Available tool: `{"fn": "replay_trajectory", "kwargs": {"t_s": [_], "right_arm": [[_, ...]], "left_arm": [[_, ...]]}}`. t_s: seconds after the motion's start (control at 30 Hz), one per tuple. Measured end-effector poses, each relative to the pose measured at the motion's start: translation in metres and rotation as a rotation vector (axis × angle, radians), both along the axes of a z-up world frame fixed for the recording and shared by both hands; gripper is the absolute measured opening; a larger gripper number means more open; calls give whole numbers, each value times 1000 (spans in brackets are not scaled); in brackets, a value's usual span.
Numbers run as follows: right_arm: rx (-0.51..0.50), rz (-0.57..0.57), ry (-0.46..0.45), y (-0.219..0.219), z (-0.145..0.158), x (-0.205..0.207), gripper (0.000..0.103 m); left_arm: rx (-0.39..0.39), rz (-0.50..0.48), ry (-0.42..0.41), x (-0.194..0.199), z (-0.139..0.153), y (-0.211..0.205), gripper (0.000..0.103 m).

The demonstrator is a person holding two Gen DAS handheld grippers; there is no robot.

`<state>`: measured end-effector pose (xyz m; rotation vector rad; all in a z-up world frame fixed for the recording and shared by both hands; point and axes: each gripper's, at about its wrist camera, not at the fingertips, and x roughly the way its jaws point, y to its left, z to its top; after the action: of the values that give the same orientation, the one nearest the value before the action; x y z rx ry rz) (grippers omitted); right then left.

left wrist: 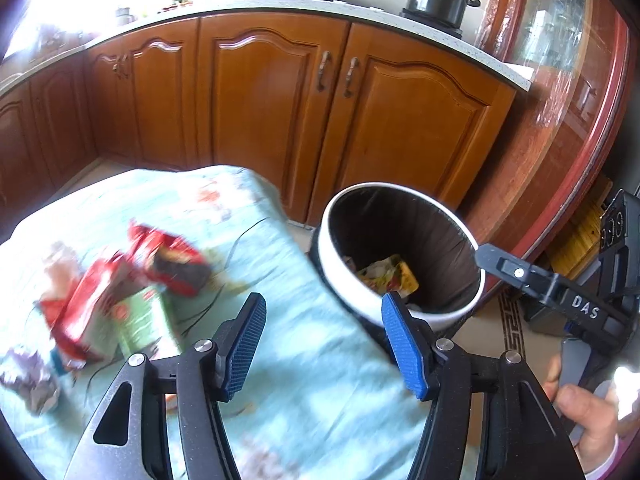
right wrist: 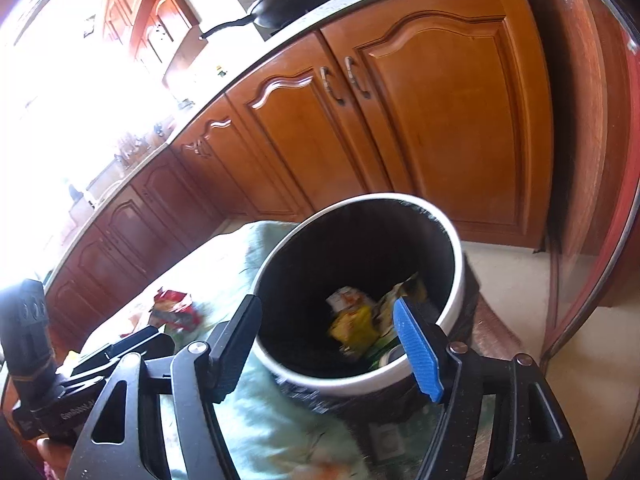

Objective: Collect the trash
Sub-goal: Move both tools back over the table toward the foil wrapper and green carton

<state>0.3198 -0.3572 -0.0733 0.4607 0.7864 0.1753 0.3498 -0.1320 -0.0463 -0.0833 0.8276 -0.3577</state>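
Both tools empty, fingers apart: left tool (left wrist: 324,344), right tool (right wrist: 328,348). Wrappers (left wrist: 120,292) lower left on cloth-covered bench (left wrist: 304,380). Risk: thin wrapper slips, misses bin (left wrist: 344,276) rim.

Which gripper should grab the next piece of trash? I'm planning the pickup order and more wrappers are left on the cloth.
Left. The left gripper is open over the cloth, with the wrappers just beside it. The right gripper is open at the bin, farther from them.
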Motion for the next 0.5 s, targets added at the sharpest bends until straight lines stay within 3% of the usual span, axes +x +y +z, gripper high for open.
{"fn": "replay_trajectory", "kwargs": {"t_s": [0.5], "right_arm": [[41, 138, 17, 73, -2, -27, 81]], "left_arm": [[-21, 162, 0, -73, 9, 89, 60]]}}
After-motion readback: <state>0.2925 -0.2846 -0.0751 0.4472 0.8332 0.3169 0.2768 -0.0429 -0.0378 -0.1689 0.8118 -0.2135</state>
